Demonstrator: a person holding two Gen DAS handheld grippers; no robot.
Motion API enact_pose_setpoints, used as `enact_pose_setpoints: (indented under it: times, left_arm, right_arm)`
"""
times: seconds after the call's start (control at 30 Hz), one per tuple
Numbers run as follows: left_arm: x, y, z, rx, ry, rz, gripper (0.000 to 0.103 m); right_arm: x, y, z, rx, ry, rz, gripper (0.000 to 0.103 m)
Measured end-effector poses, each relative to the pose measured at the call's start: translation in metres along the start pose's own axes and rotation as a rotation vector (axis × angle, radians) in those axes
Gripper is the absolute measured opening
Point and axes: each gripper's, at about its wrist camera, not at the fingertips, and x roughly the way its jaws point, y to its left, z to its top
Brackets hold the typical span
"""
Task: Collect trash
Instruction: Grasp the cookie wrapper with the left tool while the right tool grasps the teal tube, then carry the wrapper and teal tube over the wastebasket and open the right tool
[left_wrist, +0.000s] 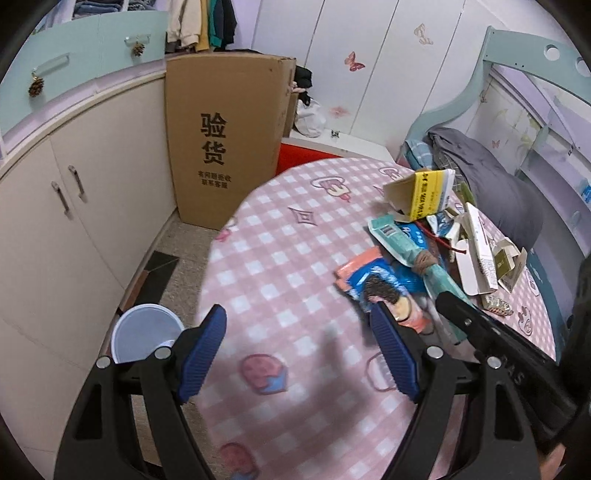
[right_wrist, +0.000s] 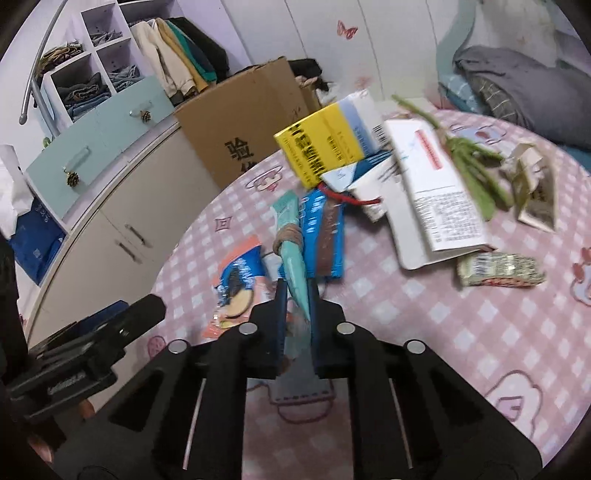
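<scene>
Two grippers work a pink checked table (left_wrist: 280, 236) strewn with trash. Nearest in the right wrist view, the right gripper (right_wrist: 295, 295) pinches the tail of a teal pouch (right_wrist: 291, 258), its jaws drawn narrow with only the pouch's thin end between them; the pouch, bound midway by a twine wrap (right_wrist: 288, 236), points toward 12 o'clock and appears to lean on the blue wrapper (right_wrist: 321, 236) just beside it. The grip is shallow and near one end (a likely weak point): the slick film could slide out as it is lifted, or the long free end could drag the blue wrapper and the snack packet (right_wrist: 236, 284) at 10 o'clock off their spots. A red string (right_wrist: 351, 199) lies among the pieces beyond and might snag.

The left gripper (left_wrist: 299, 354) hangs wide open and empty above the cloth, its right pad just beside the snack packet, touching nothing that can be made out. At its 9 o'clock, down on the floor, stands a white bin (left_wrist: 146, 332), the probable drop point; it sits well apart from the pouch, so a carry across the table edge risks a fall short.

Farther off, toward 1 o'clock, the heap holds a yellow box (right_wrist: 325, 147), a white carton (right_wrist: 436, 195), green stems (right_wrist: 476, 162) and a crushed foil pack (right_wrist: 498, 269).
</scene>
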Motion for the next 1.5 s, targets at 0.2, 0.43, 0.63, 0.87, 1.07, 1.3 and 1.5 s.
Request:
enact_pose_setpoints:
  times: [0.2, 0.43, 0.63, 0.87, 1.07, 1.3, 1.5]
  left_arm:
    - [0.021, -0.029, 0.004, 0.022, 0.038, -0.037, 0.079]
    - [0.043, -0.051, 0.008, 0.028, 0.045, -0.032, 0.079]
    - [0.051, -0.053, 0.010, 0.075, 0.029, -0.035, 0.051]
    - [0.039, -0.033, 0.006, 0.040, 0.013, -0.105, 0.034]
    - [0.021, -0.001, 0.001, -0.018, -0.004, -0.101, 0.033]
    - [-0.005, 0.037, -0.005, -0.057, -0.053, -0.070, 0.033]
    - [-0.024, 0.070, -0.006, -0.106, -0.096, -0.038, 0.033]
  right_arm:
    - [-0.009, -0.018, -0.001, 0.046, -0.033, 0.014, 0.011]
    - [-0.012, -0.025, -0.001, 0.075, -0.047, 0.045, 0.011]
    - [-0.012, -0.022, 0.000, 0.060, -0.045, 0.048, 0.011]
    - [-0.018, -0.001, -0.003, 0.012, -0.049, 0.053, 0.010]
    - [-0.017, 0.025, -0.006, -0.031, -0.045, 0.059, 0.010]
    - [-0.014, 0.052, -0.016, -0.055, -0.034, 0.088, 0.010]
    - [-0.008, 0.081, -0.021, -0.069, -0.031, 0.145, 0.009]
